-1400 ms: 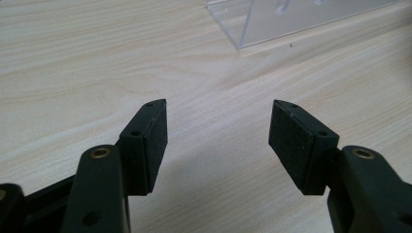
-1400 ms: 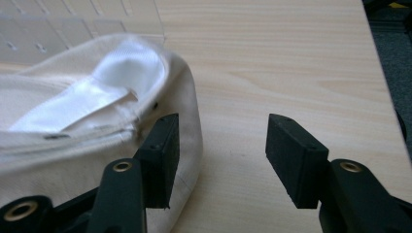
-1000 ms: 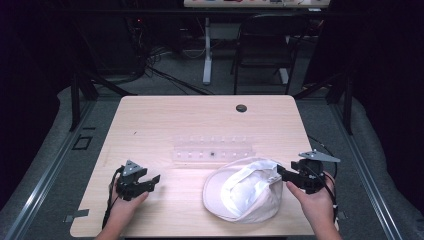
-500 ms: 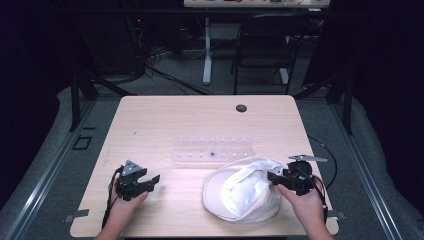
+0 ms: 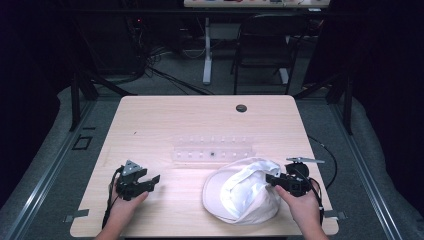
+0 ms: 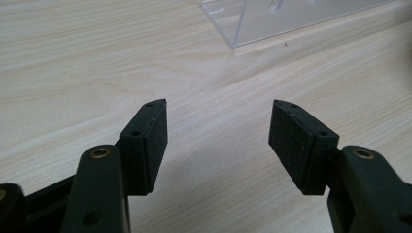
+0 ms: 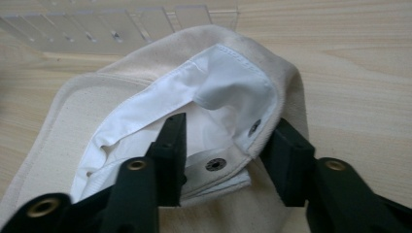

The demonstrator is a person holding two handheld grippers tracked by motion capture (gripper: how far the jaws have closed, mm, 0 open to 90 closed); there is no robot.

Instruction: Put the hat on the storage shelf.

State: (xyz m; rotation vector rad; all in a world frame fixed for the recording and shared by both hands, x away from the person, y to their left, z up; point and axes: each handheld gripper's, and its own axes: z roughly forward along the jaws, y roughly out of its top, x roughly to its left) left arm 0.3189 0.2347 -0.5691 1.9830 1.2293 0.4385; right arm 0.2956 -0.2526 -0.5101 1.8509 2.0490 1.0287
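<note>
Rack (image 5: 212, 152) just beyond cap (image 5: 242, 192)

We cannot resolve the small pieces in the clear tray (image 5: 212, 152); left gripper view crops it at the top edge. The cap (image 7: 160, 121) is cut off at bottom.

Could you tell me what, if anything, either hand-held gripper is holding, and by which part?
Nothing is held yet. The right hand-held gripper is open astride the snap-button edge of the white cap; the left hand-held gripper is open over bare table.
</note>
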